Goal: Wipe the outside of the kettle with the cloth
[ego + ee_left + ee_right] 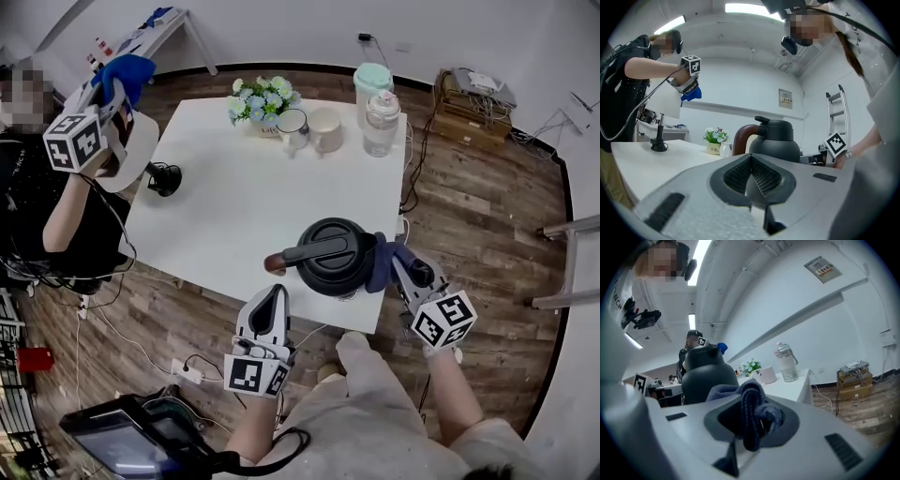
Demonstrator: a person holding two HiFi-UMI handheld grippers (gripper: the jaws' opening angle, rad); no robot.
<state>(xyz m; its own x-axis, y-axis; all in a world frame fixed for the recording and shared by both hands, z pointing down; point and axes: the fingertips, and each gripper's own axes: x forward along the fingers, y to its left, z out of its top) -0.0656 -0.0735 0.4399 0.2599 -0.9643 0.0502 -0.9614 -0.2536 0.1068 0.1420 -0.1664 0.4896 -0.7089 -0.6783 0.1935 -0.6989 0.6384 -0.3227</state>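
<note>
at the far left of the white tabletop (225, 216), a second person (37, 197) holds up a marker-cube gripper (80, 131) with a bright blue rag (127, 73), above a small black stand (165, 178). towards the back edge sit a pot of flowers (262, 97) and two pale mugs (309, 129). just off the near edge, the left gripper (275, 292) points up at the kettle's brown handle (279, 262) without touching it; its jaws are pressed together with nothing between them. the dark kettle (335, 255) stands upright at the near edge of the tabletop, lid on. against the kettle's right side lies the dark blue cloth (382, 262), bunched and clamped between the jaws of the right gripper (398, 267). beyond it, at the back right corner, stand a clear bottle (382, 124) and a jug with a mint lid (371, 84).
</note>
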